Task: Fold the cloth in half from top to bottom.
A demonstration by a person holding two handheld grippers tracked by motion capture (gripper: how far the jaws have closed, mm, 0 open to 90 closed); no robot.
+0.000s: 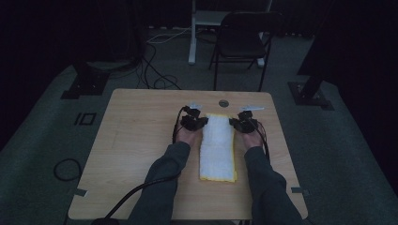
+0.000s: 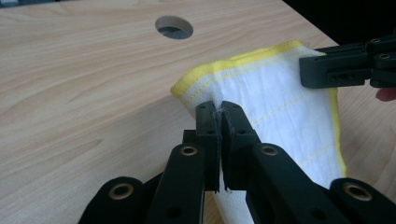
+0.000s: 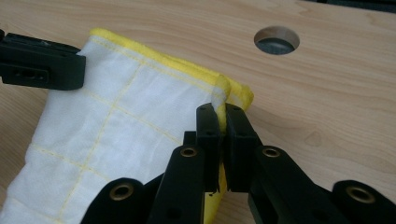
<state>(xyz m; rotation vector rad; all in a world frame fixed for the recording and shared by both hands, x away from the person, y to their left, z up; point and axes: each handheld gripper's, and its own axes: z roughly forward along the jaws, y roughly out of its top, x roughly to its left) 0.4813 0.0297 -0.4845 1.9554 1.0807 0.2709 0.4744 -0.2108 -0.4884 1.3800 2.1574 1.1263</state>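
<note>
At the far end of the cloth [image 1: 217, 146], two grippers are seen, one on each far corner. The left gripper [image 2: 218, 112] is pressed together on the corner at eleven o'clock, a pinch of white fabric caught between its jaws; the right gripper [image 3: 220, 112] is clamped on the yellow-edged corner at one o'clock. One folded white cloth with yellow hem and yellow grid stitching is laid lengthwise mid-table [image 1: 141, 136], its far end raised slightly. Both forearms are stretched forward, roughly parallel, hands palm-down. One round hole [image 1: 223, 103] is cut at twelve o'clock. No writing can be read.
</note>
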